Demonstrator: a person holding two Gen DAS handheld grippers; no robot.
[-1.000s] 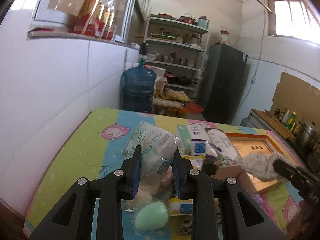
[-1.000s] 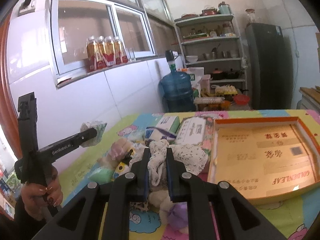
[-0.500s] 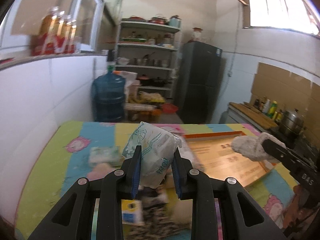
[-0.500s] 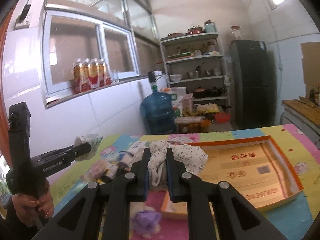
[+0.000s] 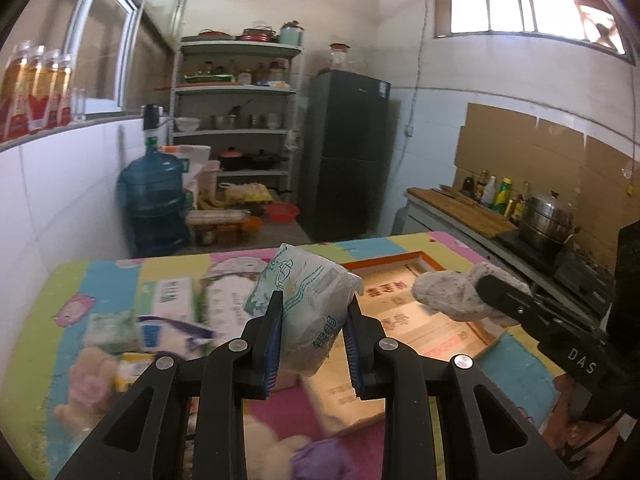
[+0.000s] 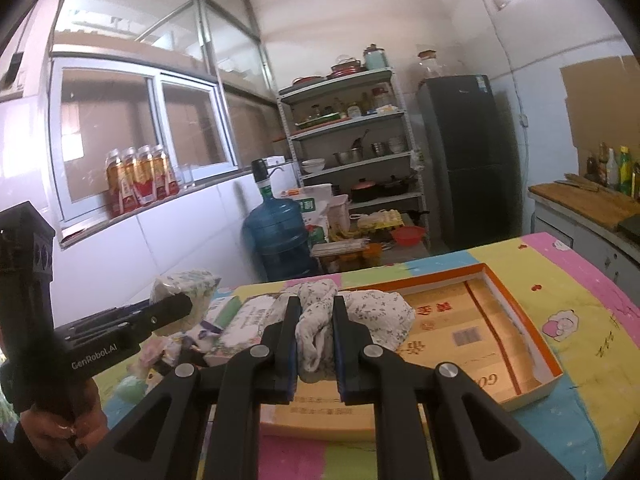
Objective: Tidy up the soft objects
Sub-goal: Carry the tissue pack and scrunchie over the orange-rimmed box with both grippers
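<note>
My left gripper (image 5: 314, 312) is shut on a soft pack of tissues in pale green-and-white wrap (image 5: 306, 308), held above the table. My right gripper (image 6: 314, 320) is shut on a bunched white cloth with small flowers (image 6: 360, 312), also lifted clear. Both hang over or near the shallow orange-rimmed cardboard box (image 6: 512, 328), which lies open at the right of the table (image 5: 400, 304). From the left wrist view the right gripper (image 5: 486, 286) shows at the right with the cloth (image 5: 444, 296). From the right wrist view the left gripper (image 6: 186, 306) shows at the left with the pack (image 6: 184, 284).
Boxed tissue packs (image 5: 172, 304), a pink plush toy (image 5: 88, 380), a purple soft thing (image 5: 320, 460) and a green sponge (image 6: 128, 390) lie on the colourful mat at the left. A blue water jug (image 5: 154, 204), shelves (image 5: 240, 120) and a fridge (image 5: 344, 156) stand beyond the table.
Both grippers have swung to the right with their loads, away from the pile of soft things and toward the orange box. Their grips have not changed.
</note>
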